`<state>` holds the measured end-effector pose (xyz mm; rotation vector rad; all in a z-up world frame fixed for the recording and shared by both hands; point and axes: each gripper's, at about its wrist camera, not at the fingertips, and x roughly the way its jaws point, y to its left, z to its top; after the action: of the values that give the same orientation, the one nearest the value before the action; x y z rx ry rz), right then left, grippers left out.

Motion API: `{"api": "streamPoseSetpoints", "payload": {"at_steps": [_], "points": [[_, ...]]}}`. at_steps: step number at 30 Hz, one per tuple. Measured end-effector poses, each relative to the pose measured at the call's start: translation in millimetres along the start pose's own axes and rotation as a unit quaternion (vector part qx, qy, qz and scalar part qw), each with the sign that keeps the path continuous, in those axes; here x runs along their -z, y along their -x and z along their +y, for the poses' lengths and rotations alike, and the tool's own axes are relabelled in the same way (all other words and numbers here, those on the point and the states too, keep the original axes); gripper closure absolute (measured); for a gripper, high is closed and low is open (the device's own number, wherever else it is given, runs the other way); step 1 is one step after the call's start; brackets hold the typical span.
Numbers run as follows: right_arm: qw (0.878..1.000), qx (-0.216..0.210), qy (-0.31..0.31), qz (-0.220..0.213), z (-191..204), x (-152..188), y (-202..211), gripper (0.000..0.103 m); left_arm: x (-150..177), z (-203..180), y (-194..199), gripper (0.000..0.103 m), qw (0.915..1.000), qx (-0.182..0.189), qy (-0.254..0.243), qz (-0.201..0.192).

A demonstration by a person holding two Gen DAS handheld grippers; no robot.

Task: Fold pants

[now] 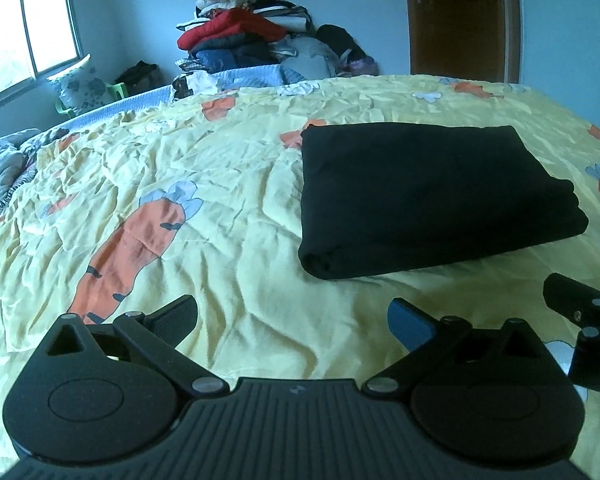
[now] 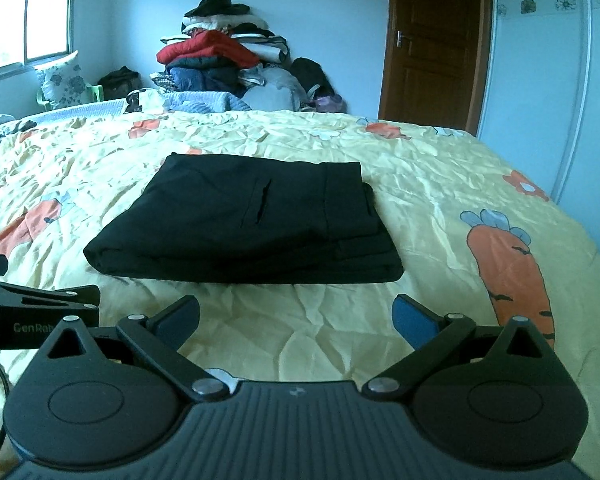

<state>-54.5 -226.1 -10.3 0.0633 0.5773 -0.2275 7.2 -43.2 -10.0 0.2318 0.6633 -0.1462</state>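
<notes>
The black pants (image 1: 428, 196) lie folded into a compact rectangle on the yellow carrot-print bedspread (image 1: 180, 200). In the right wrist view the pants (image 2: 252, 224) sit straight ahead with a pocket slit on top. My left gripper (image 1: 296, 320) is open and empty, near the pants' front left corner, apart from them. My right gripper (image 2: 296, 320) is open and empty, just short of the pants' near edge. Part of the right gripper shows at the right edge of the left wrist view (image 1: 588, 320). Part of the left gripper shows at the left of the right wrist view (image 2: 40, 308).
A tall pile of clothes (image 2: 220, 56) stands beyond the far side of the bed. A brown door (image 2: 432, 40) is at the back right. A window (image 1: 24, 36) and a floral pillow on a green chair (image 1: 84, 84) are at the left. Bedding lies bunched at the far left (image 1: 4, 160).
</notes>
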Motion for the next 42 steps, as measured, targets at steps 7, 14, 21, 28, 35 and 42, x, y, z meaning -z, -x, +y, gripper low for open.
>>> {"api": "streamPoseSetpoints", "payload": {"at_steps": [7, 14, 21, 28, 35, 42], "points": [[1.000, 0.001, 0.003, -0.003, 0.1, -0.5, 3.2, 0.000, -0.6, 2.2, 0.1, 0.000, 0.9999, 0.004, 0.010, 0.003], [1.000, 0.000, 0.003, -0.004, -0.4, -0.9, 4.3, 0.000, -0.8, 2.4, 0.6, 0.000, 0.9999, 0.002, 0.012, 0.001], [1.000, 0.000, 0.002, -0.003, -1.2, -1.2, 4.7, 0.000, -1.5, 2.0, -0.2, 0.000, 0.9999, -0.005, 0.015, 0.003], [1.000, 0.000, 0.003, -0.003, -1.1, -1.0, 4.7, 0.000, -1.8, 3.0, 0.0, 0.000, 0.9998, -0.005, 0.019, 0.002], [1.000, -0.001, 0.002, -0.002, -2.2, -1.2, 5.3, 0.000, -2.9, 2.5, -0.6, 0.000, 0.9998, -0.010, 0.018, 0.002], [1.000, -0.003, 0.003, -0.002, -3.4, -0.7, 5.9, 0.000, -2.4, 3.0, -0.9, 0.000, 0.9998, -0.009, 0.018, 0.003]]}}
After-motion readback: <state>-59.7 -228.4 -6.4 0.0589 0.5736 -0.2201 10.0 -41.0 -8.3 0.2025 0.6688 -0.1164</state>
